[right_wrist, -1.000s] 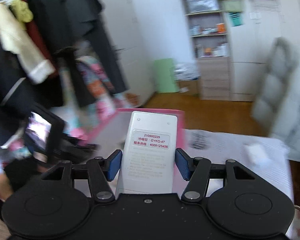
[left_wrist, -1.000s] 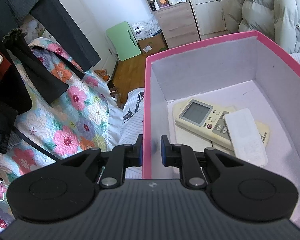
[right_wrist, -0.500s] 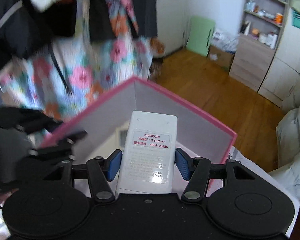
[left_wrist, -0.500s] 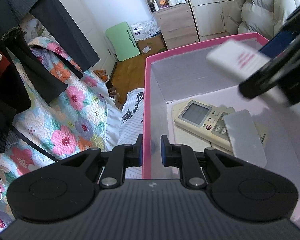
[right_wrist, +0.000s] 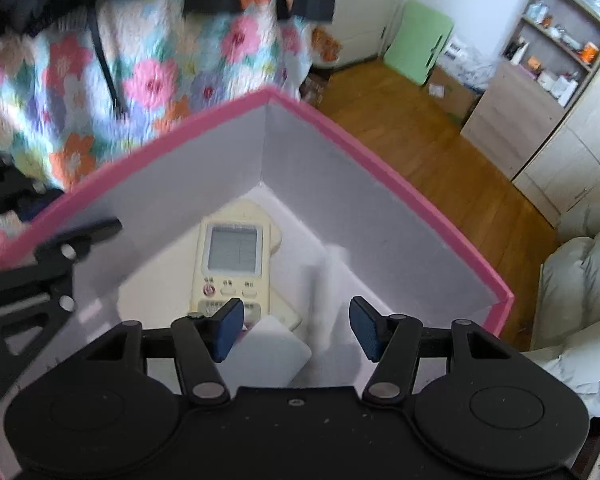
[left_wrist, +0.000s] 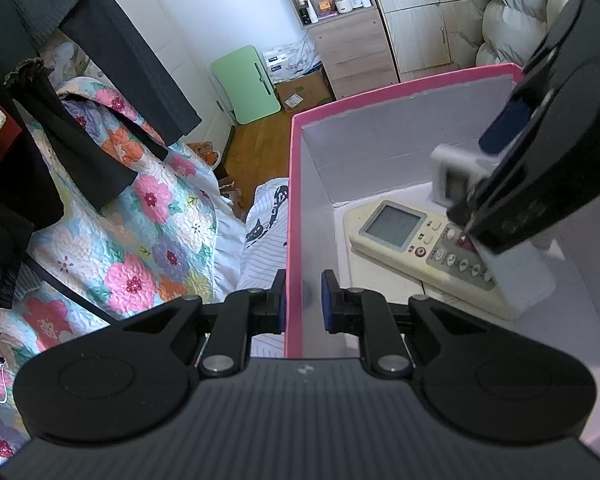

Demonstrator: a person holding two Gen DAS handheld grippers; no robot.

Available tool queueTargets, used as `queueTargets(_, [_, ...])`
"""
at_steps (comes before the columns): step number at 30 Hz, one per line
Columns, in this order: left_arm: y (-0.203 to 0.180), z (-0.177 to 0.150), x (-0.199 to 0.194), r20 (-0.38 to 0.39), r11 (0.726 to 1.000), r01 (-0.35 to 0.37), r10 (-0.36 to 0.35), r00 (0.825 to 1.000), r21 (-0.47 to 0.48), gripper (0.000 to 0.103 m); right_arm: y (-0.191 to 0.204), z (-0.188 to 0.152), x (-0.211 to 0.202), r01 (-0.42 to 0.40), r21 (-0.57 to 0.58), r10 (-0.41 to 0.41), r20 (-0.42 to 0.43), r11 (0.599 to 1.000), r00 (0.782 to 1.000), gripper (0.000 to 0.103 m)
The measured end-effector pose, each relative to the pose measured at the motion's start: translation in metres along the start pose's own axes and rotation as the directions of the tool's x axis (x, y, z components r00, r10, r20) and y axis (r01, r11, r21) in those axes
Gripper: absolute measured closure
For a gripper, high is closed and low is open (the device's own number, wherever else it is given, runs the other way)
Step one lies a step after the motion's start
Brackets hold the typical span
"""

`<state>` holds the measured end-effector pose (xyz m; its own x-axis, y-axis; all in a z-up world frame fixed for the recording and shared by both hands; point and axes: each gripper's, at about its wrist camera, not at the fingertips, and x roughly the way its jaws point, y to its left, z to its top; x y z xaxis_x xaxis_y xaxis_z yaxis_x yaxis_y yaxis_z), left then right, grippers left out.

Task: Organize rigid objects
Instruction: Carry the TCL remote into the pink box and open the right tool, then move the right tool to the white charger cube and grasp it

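At far left a floral quilt point(left_wrist: 140, 232) hangs over the bed. The left tongs point(left_wrist: 302, 300) are pressed together on the near wall of the pink box point(left_wrist: 400, 90), steadying it on soft bedding. Inside, a beige remote point(left_wrist: 396, 228) lies screen-up with a white remote point(left_wrist: 524, 280) across its lower end. The right tongs point(right_wrist: 296, 320) hang low over that stack, spread, with nothing solid between the pads. A blurred pale remote point(left_wrist: 456, 176) sits just off one pad, and I cannot tell whether it touches. It probably lands loosely, so it could strike the stack's edge and skid or end up tilted. The low tongs might also nudge the stack, or a tug on the thin wall could tip the box.
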<state>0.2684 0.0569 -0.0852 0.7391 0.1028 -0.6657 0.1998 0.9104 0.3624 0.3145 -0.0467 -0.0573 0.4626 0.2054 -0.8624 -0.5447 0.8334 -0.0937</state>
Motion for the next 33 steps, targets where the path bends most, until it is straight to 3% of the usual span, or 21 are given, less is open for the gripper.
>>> queueTargets(4, [0.000,0.000,0.000,-0.002,1.000,-0.004,0.004,1.000,0.002,0.089,-0.012,-0.017,-0.037,0.011,0.047,-0.017,0.146,0.999,0.989,0.039])
queueTargets(9, [-0.001,0.000,0.000,-0.003,1.000,-0.003,0.003,1.000,-0.002,0.089,-0.033,-0.062,-0.095,-0.017,0.133,-0.024,0.306,0.991,0.952,0.039])
queueTargets(16, [-0.002,0.000,-0.001,-0.005,1.000,-0.010,0.010,1.000,0.004,0.089,-0.066,-0.137,-0.134,-0.065,0.324,-0.049,0.331,0.944,0.942,0.039])
queueTargets(23, [-0.002,0.000,-0.002,-0.005,1.000,-0.014,0.014,1.000,0.012,0.089,-0.073,-0.190,-0.097,-0.097,0.440,-0.038,0.288,0.893,0.957,0.039])
queueTargets(25, [-0.001,0.000,-0.002,-0.004,1.000,-0.014,0.014,1.000,0.017,0.089,-0.068,-0.197,-0.083,-0.073,0.439,-0.050,0.264,0.895,0.963,0.039])
queueTargets(29, [0.000,0.000,-0.002,-0.004,1.000,-0.016,0.016,1.000,0.023,0.089,-0.056,-0.199,-0.049,0.061,0.334,-0.134,0.200,0.941,0.971,0.039])
queueTargets(31, [0.000,0.000,-0.002,-0.004,1.000,-0.014,0.014,1.000,0.021,0.089,-0.058,-0.202,-0.039,0.083,0.310,-0.150,0.199,0.947,0.968,0.039])
queueTargets(33, [0.000,0.001,-0.001,-0.005,1.000,-0.015,0.015,1.000,0.020,0.089,-0.062,-0.204,-0.030,0.075,0.314,-0.149,0.216,0.946,0.965,0.046])
